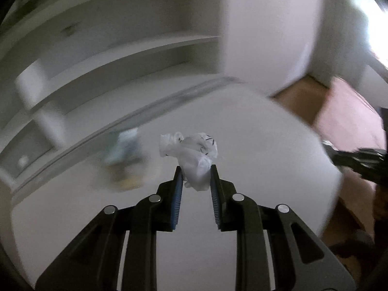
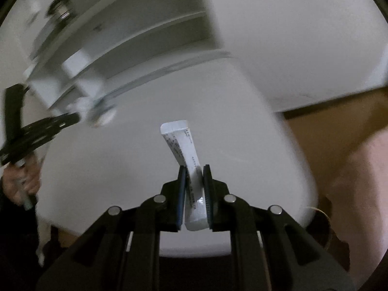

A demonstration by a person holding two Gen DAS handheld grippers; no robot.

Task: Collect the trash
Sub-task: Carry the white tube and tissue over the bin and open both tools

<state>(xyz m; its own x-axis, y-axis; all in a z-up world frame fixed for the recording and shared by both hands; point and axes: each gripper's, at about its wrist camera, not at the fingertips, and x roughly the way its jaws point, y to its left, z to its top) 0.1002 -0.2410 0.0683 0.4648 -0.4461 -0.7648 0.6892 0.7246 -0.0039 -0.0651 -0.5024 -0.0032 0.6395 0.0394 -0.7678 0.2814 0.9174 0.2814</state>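
My left gripper (image 1: 196, 169) is shut on a crumpled white plastic wrapper (image 1: 191, 156) with small black marks, held above the white table (image 1: 254, 131). My right gripper (image 2: 194, 169) is shut on a flat white printed sachet (image 2: 184, 150) that sticks up past the fingertips, also above the table (image 2: 242, 121). The left gripper shows blurred at the left of the right wrist view (image 2: 36, 131), and the right gripper shows at the right edge of the left wrist view (image 1: 359, 160). A blurred pale object (image 1: 126, 155) lies on the table left of the wrapper.
White shelving (image 1: 121, 48) stands behind the table, with a white wall panel (image 1: 266, 24) to the right. Brown floor (image 2: 327, 126) and a pinkish surface (image 1: 349, 116) lie beyond the table's right edge. Both views are motion-blurred.
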